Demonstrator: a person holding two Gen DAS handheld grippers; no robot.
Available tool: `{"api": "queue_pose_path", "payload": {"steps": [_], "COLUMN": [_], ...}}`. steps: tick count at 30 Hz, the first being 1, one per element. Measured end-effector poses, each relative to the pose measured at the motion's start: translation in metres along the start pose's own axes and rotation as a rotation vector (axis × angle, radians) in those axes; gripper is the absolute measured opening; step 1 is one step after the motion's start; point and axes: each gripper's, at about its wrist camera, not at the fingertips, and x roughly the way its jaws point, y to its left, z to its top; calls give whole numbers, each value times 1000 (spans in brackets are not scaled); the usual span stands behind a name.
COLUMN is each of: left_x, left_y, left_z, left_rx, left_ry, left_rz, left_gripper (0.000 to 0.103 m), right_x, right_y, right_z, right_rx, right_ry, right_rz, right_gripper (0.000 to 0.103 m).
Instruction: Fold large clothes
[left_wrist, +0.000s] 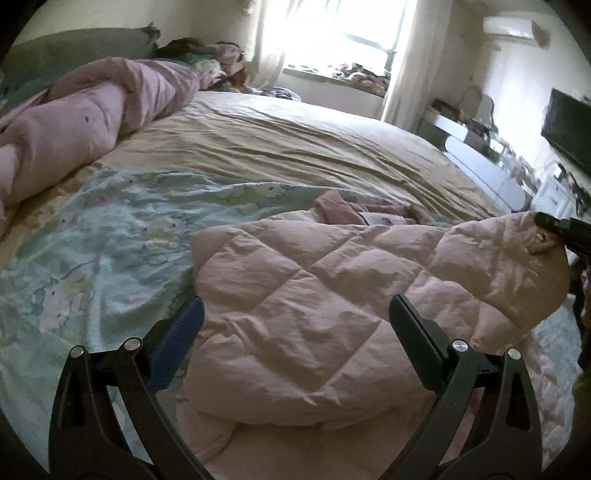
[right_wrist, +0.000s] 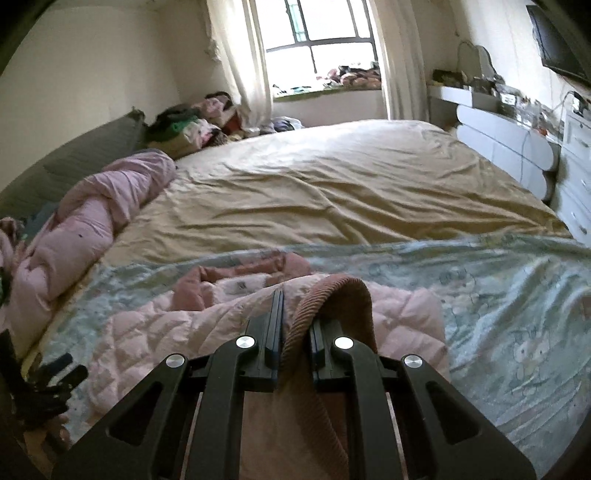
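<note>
A pale pink quilted jacket (left_wrist: 295, 295) lies on the bed, with its darker pink ribbed collar (left_wrist: 336, 208) at the far side. My left gripper (left_wrist: 295, 317) hovers open just above it, the fingers wide apart and nothing held between them. My right gripper (right_wrist: 295, 325) is shut on the jacket's ribbed pink cuff (right_wrist: 332, 295), which loops over the right finger. In the left wrist view the right gripper (left_wrist: 550, 227) holds that sleeve end lifted off the bed at the right edge. The left gripper (right_wrist: 48, 373) shows dark and blurred at the lower left of the right wrist view.
A mint cartoon-print blanket (left_wrist: 92, 240) lies under the jacket, over a tan sheet (left_wrist: 295, 147). A rolled pink duvet (left_wrist: 74, 122) runs along the left side. Clothes are piled near the grey headboard (right_wrist: 184, 125). White drawers (right_wrist: 576, 192) and a TV (left_wrist: 569, 125) stand right.
</note>
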Motion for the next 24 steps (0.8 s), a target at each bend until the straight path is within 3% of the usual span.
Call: {"api": "queue_pose_path", "payload": {"steps": [11, 17, 20, 24], "left_x": [18, 26, 32, 45], "left_y": [-1, -9, -13, -13], "left_z": [-3, -10, -14, -22], "left_rx": [-2, 28, 42, 47], "left_ry": [55, 100, 133, 202], "left_rz": [-32, -39, -39, -13], "left_gripper": [93, 77, 67, 63], "right_x": [19, 14, 0, -11], "right_y": [-9, -13, -13, 0], "right_z": [-17, -19, -21, -25], "right_rx": [45, 52, 43, -8], "right_ry": [52, 57, 12, -12], "right_rz": [-27, -35, -67, -53], "right_gripper": [14, 27, 34, 40]}}
